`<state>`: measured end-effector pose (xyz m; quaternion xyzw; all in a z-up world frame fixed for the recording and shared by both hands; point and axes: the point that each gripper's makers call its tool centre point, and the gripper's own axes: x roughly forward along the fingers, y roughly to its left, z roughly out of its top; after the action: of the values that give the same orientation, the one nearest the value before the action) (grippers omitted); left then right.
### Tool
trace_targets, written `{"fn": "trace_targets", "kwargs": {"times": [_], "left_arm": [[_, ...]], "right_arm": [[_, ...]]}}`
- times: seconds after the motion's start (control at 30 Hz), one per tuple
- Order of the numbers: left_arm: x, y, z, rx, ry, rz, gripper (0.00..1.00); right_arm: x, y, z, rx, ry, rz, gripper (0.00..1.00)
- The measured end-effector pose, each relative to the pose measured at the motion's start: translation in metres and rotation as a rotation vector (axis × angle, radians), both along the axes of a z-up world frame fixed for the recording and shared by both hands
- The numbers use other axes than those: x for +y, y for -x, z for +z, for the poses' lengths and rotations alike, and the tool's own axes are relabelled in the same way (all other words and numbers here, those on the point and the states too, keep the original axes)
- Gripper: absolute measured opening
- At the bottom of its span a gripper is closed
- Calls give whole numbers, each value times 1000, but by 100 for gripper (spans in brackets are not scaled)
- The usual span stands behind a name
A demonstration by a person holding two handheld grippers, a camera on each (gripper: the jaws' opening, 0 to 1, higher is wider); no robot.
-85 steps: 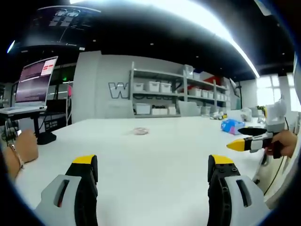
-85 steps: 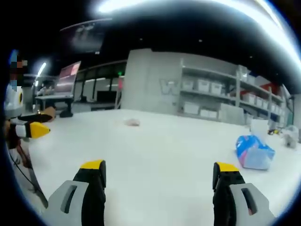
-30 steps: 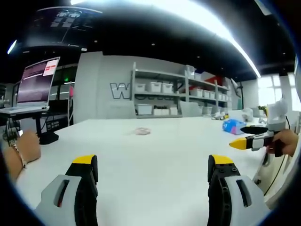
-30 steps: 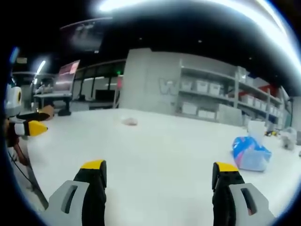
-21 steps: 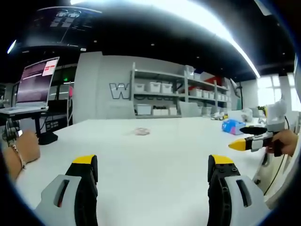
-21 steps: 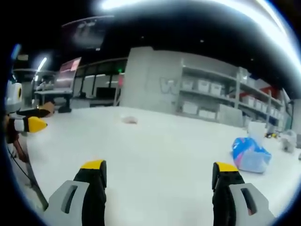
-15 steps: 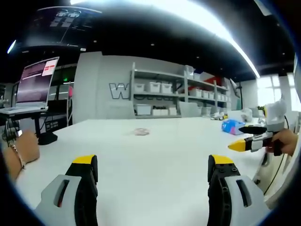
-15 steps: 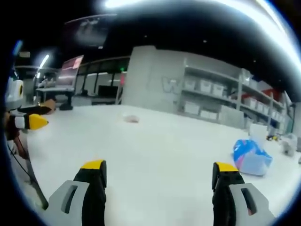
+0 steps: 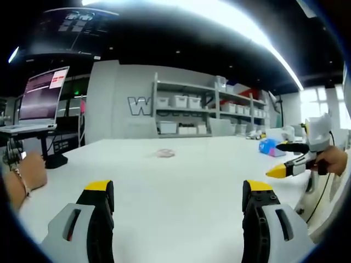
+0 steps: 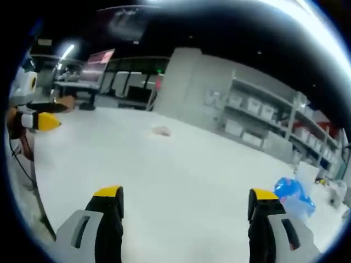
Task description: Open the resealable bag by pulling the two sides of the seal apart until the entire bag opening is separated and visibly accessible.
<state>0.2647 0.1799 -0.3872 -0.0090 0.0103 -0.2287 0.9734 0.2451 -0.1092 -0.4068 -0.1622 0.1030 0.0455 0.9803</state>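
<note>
The left hand-held gripper point(image 9: 178, 192) hovers over the white tabletop point(image 9: 181, 175), jaws spread wide and holding nothing. The right hand-held gripper point(image 10: 185, 197) is likewise spread and empty above the tabletop. The blue resealable bag point(image 10: 294, 198) lies on the tabletop to the right, well apart from both.

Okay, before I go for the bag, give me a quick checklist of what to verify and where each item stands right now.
1. Left gripper jaws wide apart, holding nothing: ok.
2. Right gripper jaws wide apart, holding nothing: ok.
3. Blue bag located, lying on the white table ahead and to the right in the right gripper view: ok.
4. Either gripper at the bag: not ok, both are well short of it.
5. Seal edge identified: cannot tell, too small and blurred.
</note>
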Motion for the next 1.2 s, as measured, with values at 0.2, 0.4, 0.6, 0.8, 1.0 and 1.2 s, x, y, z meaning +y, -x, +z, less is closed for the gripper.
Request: {"fn": "trace_targets", "kwargs": {"times": [0.2,0.4,0.6,0.8,1.0,1.2], "left_arm": [[2,2,-1,2,-1,7,96],[3,2,1,-3,5,9,96],[3,3,-1,0,2,11,96],[6,2,0,0,2,18,96],[8,2,-1,0,2,21,96],[9,3,-1,-2,3,24,96]], "right_arm": [[-2,-3,5,-3,38,17,96],[-5,-8,6,9,81,35,96],[-1,-12,2,35,125,81,95],[3,-19,6,33,150,117,95],[7,-30,17,-5,132,133,95],[10,-38,17,-12,107,133,95]]}}
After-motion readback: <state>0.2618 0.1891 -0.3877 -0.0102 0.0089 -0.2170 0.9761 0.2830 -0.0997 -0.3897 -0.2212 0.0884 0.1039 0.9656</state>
